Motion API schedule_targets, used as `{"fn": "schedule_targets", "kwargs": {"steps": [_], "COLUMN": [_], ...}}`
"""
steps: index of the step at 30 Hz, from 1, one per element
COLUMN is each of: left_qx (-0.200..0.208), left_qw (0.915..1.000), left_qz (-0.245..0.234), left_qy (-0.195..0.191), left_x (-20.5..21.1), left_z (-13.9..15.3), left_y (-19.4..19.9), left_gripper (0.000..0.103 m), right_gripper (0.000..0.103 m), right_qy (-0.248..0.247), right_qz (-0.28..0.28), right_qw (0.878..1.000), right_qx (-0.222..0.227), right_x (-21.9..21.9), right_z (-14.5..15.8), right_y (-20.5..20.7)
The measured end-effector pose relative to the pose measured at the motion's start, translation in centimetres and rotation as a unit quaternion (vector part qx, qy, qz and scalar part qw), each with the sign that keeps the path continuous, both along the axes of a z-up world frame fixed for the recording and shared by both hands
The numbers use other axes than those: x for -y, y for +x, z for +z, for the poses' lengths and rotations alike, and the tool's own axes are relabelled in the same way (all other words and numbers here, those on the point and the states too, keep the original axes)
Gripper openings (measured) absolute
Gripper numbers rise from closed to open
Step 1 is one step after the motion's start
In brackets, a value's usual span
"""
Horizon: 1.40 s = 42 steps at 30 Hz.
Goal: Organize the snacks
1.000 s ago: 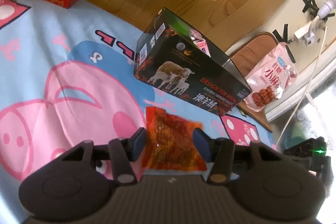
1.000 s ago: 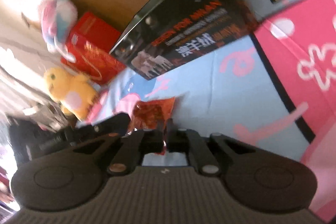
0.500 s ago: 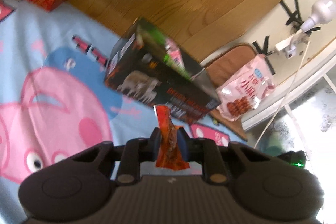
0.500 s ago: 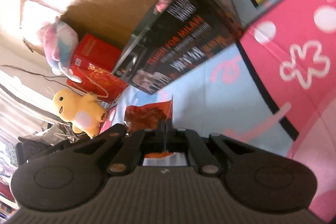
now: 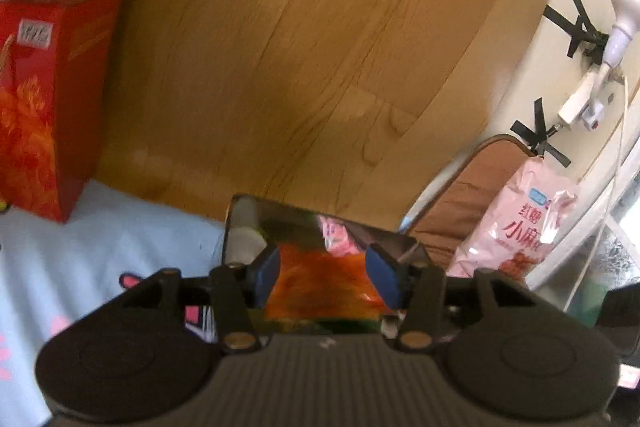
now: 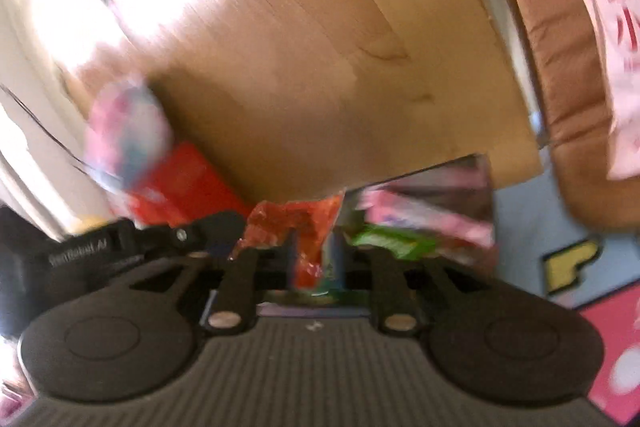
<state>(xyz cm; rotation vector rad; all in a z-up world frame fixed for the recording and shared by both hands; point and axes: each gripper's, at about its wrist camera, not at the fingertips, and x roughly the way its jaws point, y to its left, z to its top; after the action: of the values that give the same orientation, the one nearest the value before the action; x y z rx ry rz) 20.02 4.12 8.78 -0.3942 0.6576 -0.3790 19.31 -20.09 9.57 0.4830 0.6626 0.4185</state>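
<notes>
The left gripper [image 5: 323, 269], jaws apart, frames the crinkly orange-red foil snack packet [image 5: 320, 291] over the open black cardboard box [image 5: 248, 227] on the blue cartoon blanket [image 5: 120, 239]. At right, the right gripper [image 6: 314, 259] is pinched together on that packet's edge above the box. That thin hold could slip, dropping the packet outside the box.

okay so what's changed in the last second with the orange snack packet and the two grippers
The left gripper picked the orange snack packet off the blue cartoon blanket, clamped it, carried it up over the open black box and has now opened, the packet lying between its fingers. The right gripper stays shut on a packet corner, following along. The red gift box and pink snack bag stayed put.
</notes>
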Motion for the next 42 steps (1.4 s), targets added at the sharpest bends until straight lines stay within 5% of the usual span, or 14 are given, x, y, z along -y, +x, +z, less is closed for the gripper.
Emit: {"fn": "schedule_targets", "kwargs": {"steps": [4,12,20,26,36,42], "left_qx": [0.010,-0.047,-0.094,-0.120,-0.113,-0.125], "left_qw": [0.9999,0.9973,0.9921,0.9870,0.9888,0.9885], "left_qz": [-0.001,-0.037,-0.058,-0.086,-0.083,-0.069], "left_qy": [-0.008,-0.042,-0.059,-0.064,-0.053,-0.052], "left_x": [-2.0,-6.0,-8.8,-6.7,-4.0,-3.0], "left_z": [-0.9,-4.9,-7.0,-9.1,-8.6,-8.6], "left_y": [-3.4,-13.2,-19.3,-19.7,-17.1,-13.6], "left_gripper": [0.048,0.049,0.054,0.046,0.043,0.048], "right_gripper": [0.030,0.037,0.059,0.059,0.038,0.039], "right_qy": [0.013,0.059,-0.071,-0.094,-0.190,-0.218], "right_qz": [0.004,0.051,0.217,0.259,0.223,0.163], "right_qw": [1.000,0.996,0.973,0.961,0.955,0.961], "right_qx": [0.008,-0.036,-0.033,-0.028,0.047,0.057], "right_x": [1.6,3.9,-1.6,-4.3,-7.1,-5.9], "right_z": [-1.1,-3.1,-4.5,-5.2,-5.1,-5.2], "right_y": [-2.3,-11.2,-19.7,-22.0,-21.6,-18.6]}}
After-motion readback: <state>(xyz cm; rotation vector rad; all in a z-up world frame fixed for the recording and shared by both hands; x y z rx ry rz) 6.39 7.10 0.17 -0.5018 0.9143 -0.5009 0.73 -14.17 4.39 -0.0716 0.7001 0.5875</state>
